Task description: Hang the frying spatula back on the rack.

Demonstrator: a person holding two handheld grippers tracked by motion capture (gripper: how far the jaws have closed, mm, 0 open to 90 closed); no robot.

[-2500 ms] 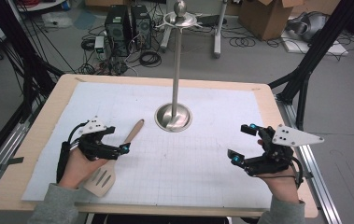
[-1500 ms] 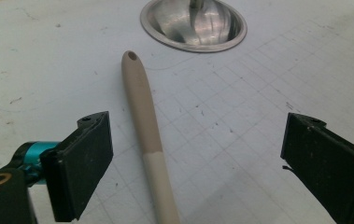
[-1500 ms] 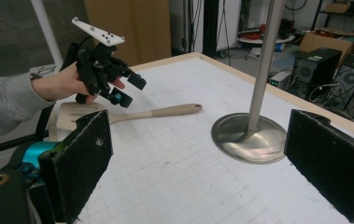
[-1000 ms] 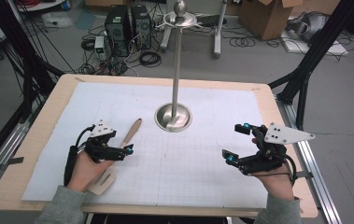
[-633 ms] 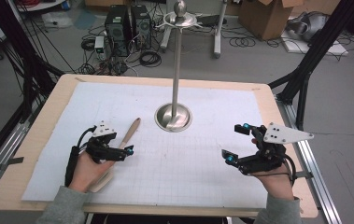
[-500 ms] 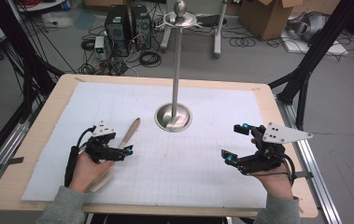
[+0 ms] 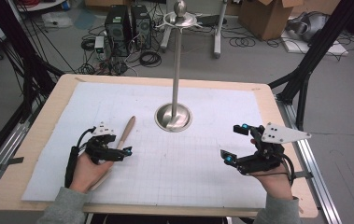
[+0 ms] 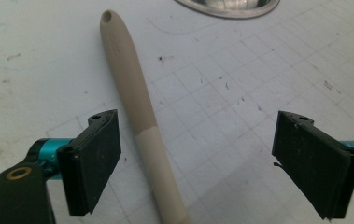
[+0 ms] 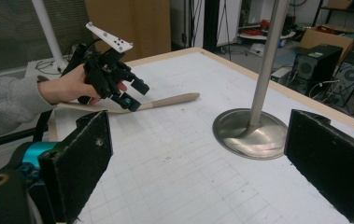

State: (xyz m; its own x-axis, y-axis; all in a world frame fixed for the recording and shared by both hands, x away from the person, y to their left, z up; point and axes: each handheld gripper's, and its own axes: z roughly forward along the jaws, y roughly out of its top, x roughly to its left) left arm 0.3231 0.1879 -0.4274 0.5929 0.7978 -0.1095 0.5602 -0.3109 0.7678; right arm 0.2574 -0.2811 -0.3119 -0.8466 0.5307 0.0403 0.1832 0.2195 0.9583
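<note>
1. The left gripper [image 7: 115, 151] sits near the table's [image 7: 34, 140] front-left corner, right over the wooden spatula [image 7: 127, 132]. Jaws are wide and have just been closing in a bit; the handle [image 8: 139, 116] lies between the pads, nearer the left pad [image 8: 93, 158], and neither is touching it.
2. The spatula's long axis runs from the front-left corner diagonally toward the metal stand [image 7: 173, 116] at the table's middle, roughly along the way the jaws point, so I'd say a straight squeeze should catch it.
3. The right gripper [image 7: 237, 145] hangs wide and empty near the front-right corner, well apart. Left hand is clearly nearer.
</note>
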